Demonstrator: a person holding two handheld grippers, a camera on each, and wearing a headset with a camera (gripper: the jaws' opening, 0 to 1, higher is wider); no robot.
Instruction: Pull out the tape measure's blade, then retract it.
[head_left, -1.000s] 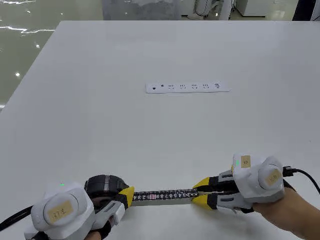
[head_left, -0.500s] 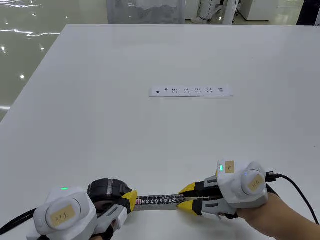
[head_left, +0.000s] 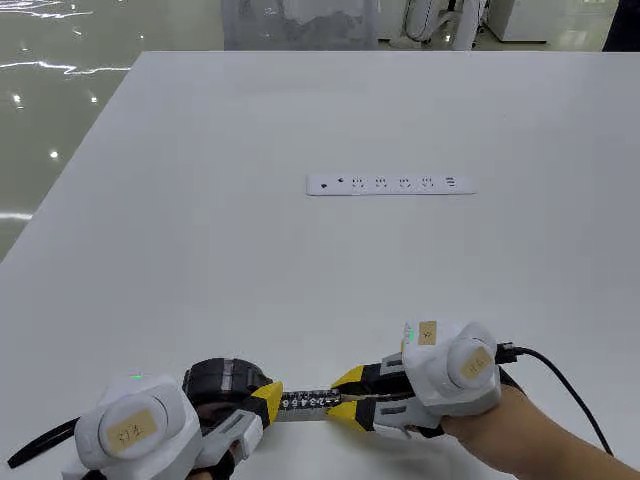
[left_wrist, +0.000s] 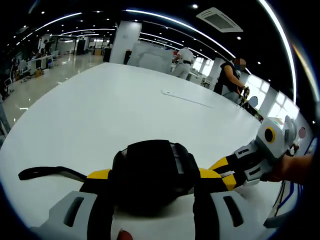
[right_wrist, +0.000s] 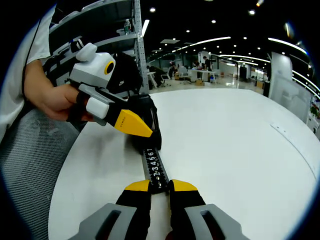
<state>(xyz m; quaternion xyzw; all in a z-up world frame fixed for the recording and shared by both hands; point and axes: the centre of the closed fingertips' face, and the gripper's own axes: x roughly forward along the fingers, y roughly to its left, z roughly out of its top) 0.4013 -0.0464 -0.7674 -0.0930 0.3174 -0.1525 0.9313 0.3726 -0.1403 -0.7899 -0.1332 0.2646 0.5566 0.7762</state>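
Two grippers on the job, both low at the near edge of the white table (head_left: 300, 120). Starting at the left: the left gripper (head_left: 250, 408) has its jaws closed round the tape measure (head_left: 222, 380), one yellow tip on each side of the round black body. In the left gripper view that body sits square between the jaws, resting on the tabletop, with a dark wrist strap (left_wrist: 47, 172) trailing off to one side.

Moving right, a short run of blade (head_left: 308, 402) bridges the gap, lying low and close to level over the table, printed numerals facing up. The run is short enough that the two grippers sit near each other.

Right again: the right gripper (head_left: 343, 398) has its jaws pressed together on the blade, yellow tips nipping it from both sides at its free end. The end hook itself I cannot make out.

On handling: the body looks dense and rigid, probably rubber-coated, so a firm squeeze across its sides should hold. The blade is another matter: thin, smooth, spring-loaded steel that will want to snap home. It is best pinched at the free end, where the hook should be, and fed back under control. If it slips, it whips.

Well beyond, mid-table, a white power strip (head_left: 390, 184) lies clear of the action.
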